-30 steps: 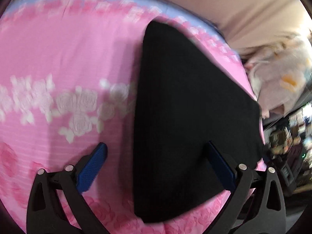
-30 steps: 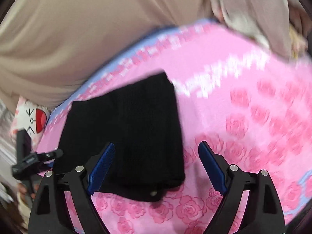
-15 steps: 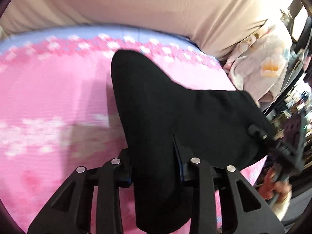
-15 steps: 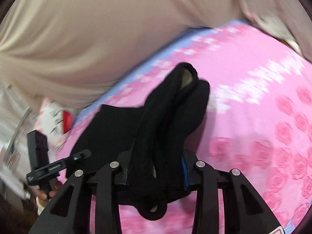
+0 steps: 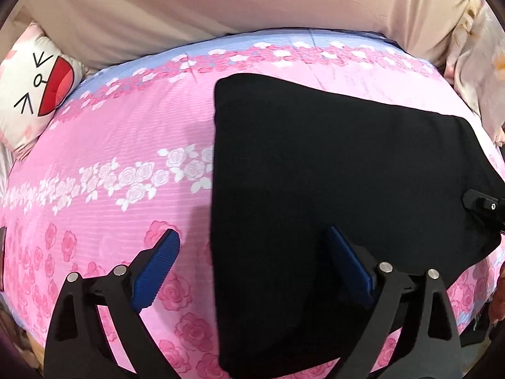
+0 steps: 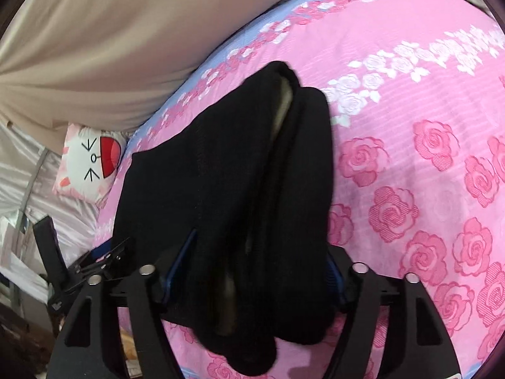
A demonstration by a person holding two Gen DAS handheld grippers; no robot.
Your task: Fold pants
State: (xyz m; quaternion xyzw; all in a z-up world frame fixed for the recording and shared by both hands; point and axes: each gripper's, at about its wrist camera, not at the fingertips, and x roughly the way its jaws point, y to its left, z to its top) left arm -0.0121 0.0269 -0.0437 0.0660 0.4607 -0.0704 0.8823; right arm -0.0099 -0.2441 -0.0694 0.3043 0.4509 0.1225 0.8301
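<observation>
The black pants (image 5: 331, 189) lie folded flat on the pink rose bedspread (image 5: 110, 145). My left gripper (image 5: 252, 271) is open and straddles their left edge, with one blue pad (image 5: 157, 265) over the bedspread and the other over the cloth. In the right wrist view my right gripper (image 6: 249, 281) is shut on a bunched thick fold of the pants (image 6: 252, 189) and holds it raised off the bed. The right gripper's tip (image 5: 483, 205) also shows at the pants' right end in the left wrist view.
A white cartoon-face pillow (image 5: 34, 85) lies at the bed's far left corner and shows in the right wrist view (image 6: 91, 161). A beige curtain (image 5: 252, 0) hangs behind the bed. A pale floral cloth (image 5: 483, 57) sits at the far right. The bedspread (image 6: 426, 126) extends right.
My left gripper has let go of the pants and opened, and their left side now lies flat. My right gripper still grips its fold.
</observation>
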